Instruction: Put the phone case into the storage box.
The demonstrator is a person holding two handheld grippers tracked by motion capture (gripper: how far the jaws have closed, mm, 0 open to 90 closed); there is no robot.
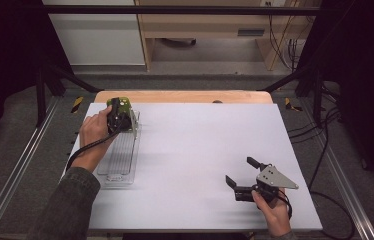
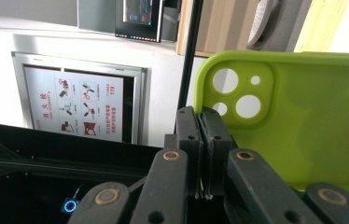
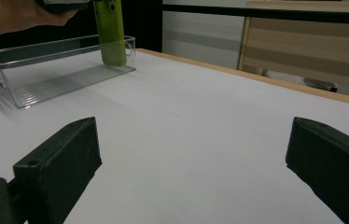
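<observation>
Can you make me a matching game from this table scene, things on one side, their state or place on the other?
1. left tool
2. right tool
3. green phone case
4. clear plastic bin

a. lies at the table's left side
b. jaws wide apart, nothing between them
c. pinched at its edge, standing in the bin
d. jaws shut

Pairs: 1-d, 2-b, 3-c, 4-a

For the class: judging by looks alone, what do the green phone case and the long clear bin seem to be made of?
Phone case: probably soft silicone or rubbery plastic; matte, even lime green, with rounded moulded camera holes.
Bin: likely hard clear plastic; see-through, glossy walls and a ribbed floor.
</observation>
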